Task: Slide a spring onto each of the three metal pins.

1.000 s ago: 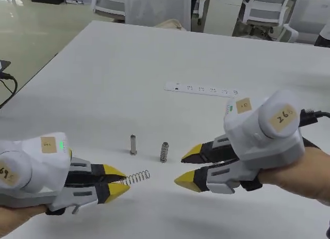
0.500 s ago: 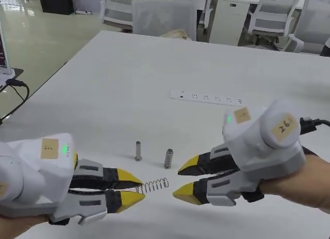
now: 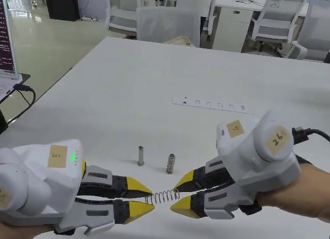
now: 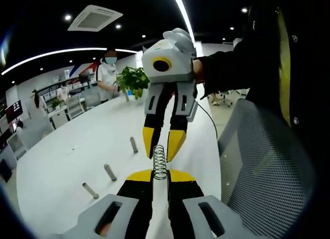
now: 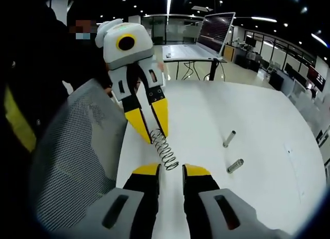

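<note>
Head view shows the spring [image 3: 162,196] held in the air low over the white table [image 3: 103,94], lying roughly level between the two grippers. The left gripper [image 3: 149,198] has its yellow-tipped jaws pressed together on the spring's left end, and in the left gripper view the coil rises straight out from between those tips. The right gripper [image 3: 174,197] faces it tip to tip with its jaws apart. In the right gripper view the spring's free end reaches into the gap between them, though whether it touches either jaw cannot be told. Just beyond the spring, two pins stand upright and close together: a bare pin [image 3: 141,155] on the left and a pin with a spring on it [image 3: 170,163] on the right. Farther back lies a white power strip [image 3: 213,104].
</note>
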The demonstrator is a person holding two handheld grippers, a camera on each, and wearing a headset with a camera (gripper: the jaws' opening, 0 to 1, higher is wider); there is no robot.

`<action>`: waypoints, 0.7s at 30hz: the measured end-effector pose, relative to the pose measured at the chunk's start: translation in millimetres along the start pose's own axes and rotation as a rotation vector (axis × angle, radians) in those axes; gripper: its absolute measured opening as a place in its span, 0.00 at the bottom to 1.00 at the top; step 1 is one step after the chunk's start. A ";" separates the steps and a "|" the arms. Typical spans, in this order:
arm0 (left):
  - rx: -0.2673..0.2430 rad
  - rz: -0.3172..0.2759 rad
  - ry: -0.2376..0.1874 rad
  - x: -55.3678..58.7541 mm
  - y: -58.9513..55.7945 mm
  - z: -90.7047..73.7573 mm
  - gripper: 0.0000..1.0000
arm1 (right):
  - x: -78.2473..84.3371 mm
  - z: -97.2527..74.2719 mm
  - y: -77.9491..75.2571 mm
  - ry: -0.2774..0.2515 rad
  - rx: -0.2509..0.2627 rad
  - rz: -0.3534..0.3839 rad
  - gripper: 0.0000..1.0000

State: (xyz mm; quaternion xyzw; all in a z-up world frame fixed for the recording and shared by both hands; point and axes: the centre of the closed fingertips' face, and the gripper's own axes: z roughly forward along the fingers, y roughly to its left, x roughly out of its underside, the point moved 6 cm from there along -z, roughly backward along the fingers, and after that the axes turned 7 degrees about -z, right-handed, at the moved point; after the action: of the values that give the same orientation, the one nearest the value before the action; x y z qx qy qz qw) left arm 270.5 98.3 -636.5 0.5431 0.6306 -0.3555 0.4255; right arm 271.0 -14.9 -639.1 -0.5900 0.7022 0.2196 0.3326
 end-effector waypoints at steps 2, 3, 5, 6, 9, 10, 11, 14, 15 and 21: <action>0.001 -0.001 -0.001 0.0 -0.6 0.5 0.02 | -0.3 0.1 0.3 -0.002 -0.003 0.000 0.12; 0.001 -0.001 0.000 0.3 -1.0 1.0 0.02 | -0.7 0.1 0.4 -0.005 -0.005 -0.003 0.10; 0.002 -0.002 0.002 1.5 -1.4 1.7 0.02 | -2.4 -0.6 1.5 -0.003 -0.007 -0.006 0.09; 0.002 -0.004 0.001 2.0 -1.3 1.8 0.02 | -3.1 -0.9 1.9 0.002 -0.005 -0.016 0.09; 0.000 -0.011 0.002 4.2 -0.4 2.0 0.02 | -5.1 -2.0 1.9 0.002 -0.003 -0.024 0.09; 0.000 -0.012 0.003 5.3 -0.3 1.8 0.02 | -6.7 -2.8 2.4 0.001 -0.004 -0.024 0.09; 0.000 -0.015 0.006 6.2 -0.6 1.6 0.02 | -8.3 -3.4 2.8 -0.001 -0.004 -0.027 0.09; -0.001 -0.018 0.012 8.7 -0.6 1.7 0.02 | -13.6 -4.3 3.5 -0.006 -0.007 -0.036 0.09; -0.001 -0.019 0.016 9.7 -0.6 1.9 0.02 | -15.6 -4.3 3.9 -0.007 -0.010 -0.039 0.09; 0.002 -0.014 0.029 12.7 -1.2 4.0 0.02 | -22.8 -4.4 7.7 -0.001 -0.034 -0.063 0.09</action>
State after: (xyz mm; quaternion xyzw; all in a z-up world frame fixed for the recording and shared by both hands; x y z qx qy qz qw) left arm 269.3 99.3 -649.8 0.5439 0.6402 -0.3512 0.4134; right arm 264.5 -0.8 -620.1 -0.6174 0.6793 0.2210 0.3294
